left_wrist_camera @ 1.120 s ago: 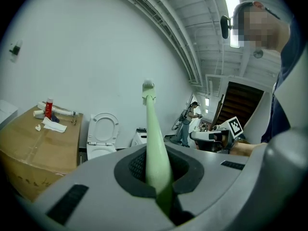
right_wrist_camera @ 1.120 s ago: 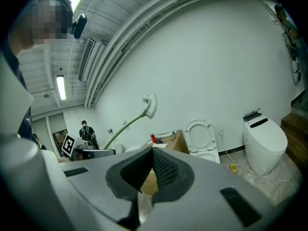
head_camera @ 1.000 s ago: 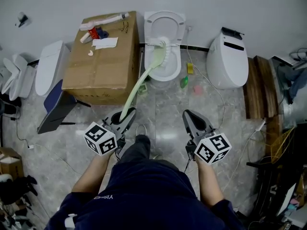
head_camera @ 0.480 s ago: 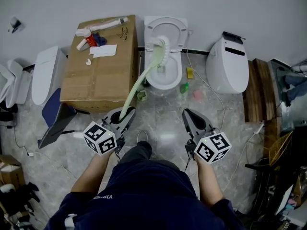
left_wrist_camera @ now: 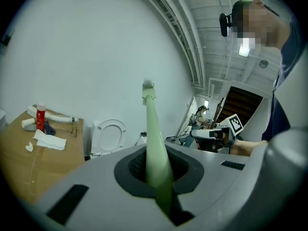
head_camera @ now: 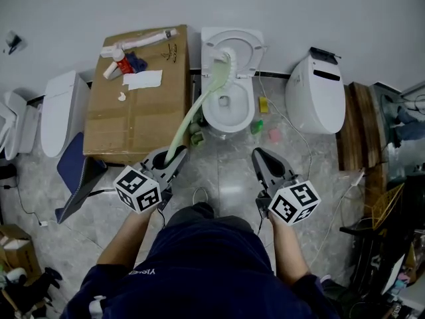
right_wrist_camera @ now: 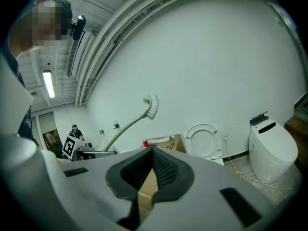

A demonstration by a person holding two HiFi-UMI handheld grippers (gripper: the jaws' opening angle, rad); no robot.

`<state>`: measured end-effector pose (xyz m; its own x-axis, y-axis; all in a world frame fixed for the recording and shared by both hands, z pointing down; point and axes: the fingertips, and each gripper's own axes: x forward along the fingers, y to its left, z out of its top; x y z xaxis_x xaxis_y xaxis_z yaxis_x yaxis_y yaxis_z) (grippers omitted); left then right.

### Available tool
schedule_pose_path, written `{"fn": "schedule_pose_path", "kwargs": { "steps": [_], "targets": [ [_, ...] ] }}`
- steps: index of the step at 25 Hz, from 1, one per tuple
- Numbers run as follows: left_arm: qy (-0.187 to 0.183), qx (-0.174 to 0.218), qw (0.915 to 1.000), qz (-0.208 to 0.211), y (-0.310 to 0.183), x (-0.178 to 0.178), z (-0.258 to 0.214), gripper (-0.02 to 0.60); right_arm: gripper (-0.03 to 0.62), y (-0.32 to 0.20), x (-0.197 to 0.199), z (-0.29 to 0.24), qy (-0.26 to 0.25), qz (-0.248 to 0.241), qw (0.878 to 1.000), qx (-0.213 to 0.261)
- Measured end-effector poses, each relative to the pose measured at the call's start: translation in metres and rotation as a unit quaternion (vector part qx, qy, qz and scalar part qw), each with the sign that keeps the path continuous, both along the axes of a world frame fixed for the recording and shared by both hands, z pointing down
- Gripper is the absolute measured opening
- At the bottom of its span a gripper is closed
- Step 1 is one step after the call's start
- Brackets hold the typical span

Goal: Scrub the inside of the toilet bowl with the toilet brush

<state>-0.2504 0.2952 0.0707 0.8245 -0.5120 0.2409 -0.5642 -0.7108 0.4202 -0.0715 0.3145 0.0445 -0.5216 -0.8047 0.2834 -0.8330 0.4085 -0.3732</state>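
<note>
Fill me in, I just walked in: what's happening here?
A person holds a gripper in each hand. The left gripper clamps the handle of a pale green toilet brush, its head raised over the toilet, not down in the bowl. The right gripper is shut on nothing, beside it.

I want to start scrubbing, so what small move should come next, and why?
Probably lower the pale green toilet brush into the white toilet bowl: the left gripper is shut on its handle, but the bristle head is up in the air, outside the bowl.
</note>
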Motion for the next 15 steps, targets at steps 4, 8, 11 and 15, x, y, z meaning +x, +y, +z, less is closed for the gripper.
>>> {"fn": "schedule_pose_path", "kwargs": {
  "steps": [4,8,11,15],
  "targets": [
    [-0.002,0.005,1.0000,0.002,-0.016,-0.006,-0.001,0.034,0.005,-0.015,-0.005,-0.001,-0.001,0.005,1.000,0.001],
    [-0.003,0.006,1.0000,0.004,-0.027,-0.007,-0.001,0.034,0.005,-0.026,-0.005,-0.001,-0.001,0.009,1.000,0.003],
    [-0.003,0.007,1.0000,0.006,-0.033,-0.005,-0.001,0.034,0.005,-0.031,-0.002,-0.001,-0.001,0.013,1.000,0.002],
    [-0.002,0.008,0.9999,0.006,-0.038,-0.002,-0.002,0.034,0.005,-0.037,0.002,0.001,-0.005,0.014,1.000,0.000]
  ]
}}
